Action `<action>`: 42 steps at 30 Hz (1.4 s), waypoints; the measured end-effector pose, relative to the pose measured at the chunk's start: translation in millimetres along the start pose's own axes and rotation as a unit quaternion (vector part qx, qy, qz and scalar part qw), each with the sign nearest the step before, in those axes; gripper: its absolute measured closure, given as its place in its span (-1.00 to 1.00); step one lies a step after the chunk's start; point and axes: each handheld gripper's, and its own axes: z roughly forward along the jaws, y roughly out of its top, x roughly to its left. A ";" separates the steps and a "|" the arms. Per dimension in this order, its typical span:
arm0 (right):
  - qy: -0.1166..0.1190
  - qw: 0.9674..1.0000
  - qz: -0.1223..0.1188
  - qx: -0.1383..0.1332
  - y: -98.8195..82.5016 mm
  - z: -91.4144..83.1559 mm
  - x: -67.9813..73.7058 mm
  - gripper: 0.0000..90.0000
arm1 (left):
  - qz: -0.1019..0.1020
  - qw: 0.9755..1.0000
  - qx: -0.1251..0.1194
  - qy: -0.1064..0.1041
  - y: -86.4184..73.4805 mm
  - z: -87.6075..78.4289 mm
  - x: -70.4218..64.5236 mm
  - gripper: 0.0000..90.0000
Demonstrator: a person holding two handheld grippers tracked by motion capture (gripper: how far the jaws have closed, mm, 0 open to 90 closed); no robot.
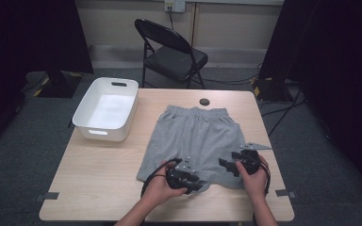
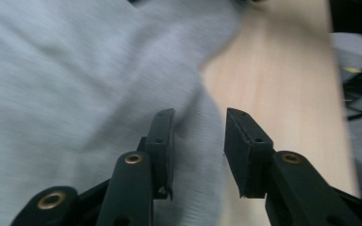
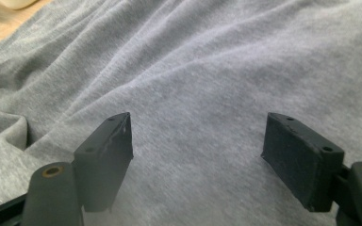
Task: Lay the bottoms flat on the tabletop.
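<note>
Grey shorts [image 1: 198, 136] lie spread flat on the wooden table [image 1: 103, 169], waistband at the far side. My left gripper [image 1: 201, 184] rests at the near hem of the left leg, pointing right. In the left gripper view its jaws [image 2: 199, 113] stand partly apart over the hem edge of the shorts [image 2: 75, 84], and neither pad presses the cloth. My right gripper [image 1: 225, 165] sits on the right leg near its hem, pointing left. The right gripper view has its jaws [image 3: 199, 117] wide open just above the flat cloth of the shorts [image 3: 207, 61], holding nothing.
A white plastic bin [image 1: 106, 108] stands at the table's far left corner. A small black round disc [image 1: 204, 101] lies beyond the waistband. A black folding chair [image 1: 172, 54] stands behind the table. Bare wood shows left of the shorts.
</note>
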 end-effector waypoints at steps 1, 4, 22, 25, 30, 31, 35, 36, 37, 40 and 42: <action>-0.001 1.000 0.000 0.001 -0.6 0.1 -0.5 -0.46 | -0.001 1.000 -0.005 0.007 1.0 -0.6 2.3 0.45; -0.001 1.000 0.001 0.006 -2.6 0.9 -2.0 -0.45 | 0.023 0.999 0.012 0.048 -0.5 0.6 11.1 0.30; -0.012 1.000 -0.013 0.010 -7.1 1.8 -4.0 -0.36 | -0.006 0.999 0.049 -0.013 -14.1 -7.1 1.4 0.97; -0.013 1.000 -0.014 0.009 -7.3 1.9 -4.5 -0.35 | -0.005 0.999 0.044 -0.029 -17.7 -11.4 -3.9 0.97; -0.017 1.000 -0.019 0.012 -7.4 1.5 -3.4 -0.36 | -0.020 1.000 0.014 0.013 -18.2 -21.0 1.4 0.34; -0.018 1.000 -0.020 0.014 -7.2 0.7 -3.2 -0.37 | -0.022 1.000 0.008 0.014 -17.9 -24.0 2.4 0.35; -0.025 0.999 -0.019 0.016 -7.3 -5.7 -5.6 -0.38 | -0.025 0.998 -0.016 0.051 -21.3 -44.3 10.0 0.06; -0.028 0.999 -0.017 0.014 -7.4 -9.3 -7.3 -0.38 | -0.023 0.997 -0.019 0.067 -24.4 -50.2 13.4 -0.01; -0.032 0.999 -0.018 0.013 -7.5 -12.9 -8.5 -0.38 | -0.020 0.996 -0.020 0.079 -27.1 -54.7 16.1 -0.04; -0.040 0.999 -0.018 0.008 -8.2 -26.9 -12.8 -0.39 | -0.029 0.994 -0.020 0.107 -41.3 -70.2 25.5 -0.10; -0.045 0.999 -0.015 0.004 -10.1 -35.9 -15.0 -0.38 | -0.028 0.992 -0.013 0.118 -52.2 -77.8 29.5 -0.10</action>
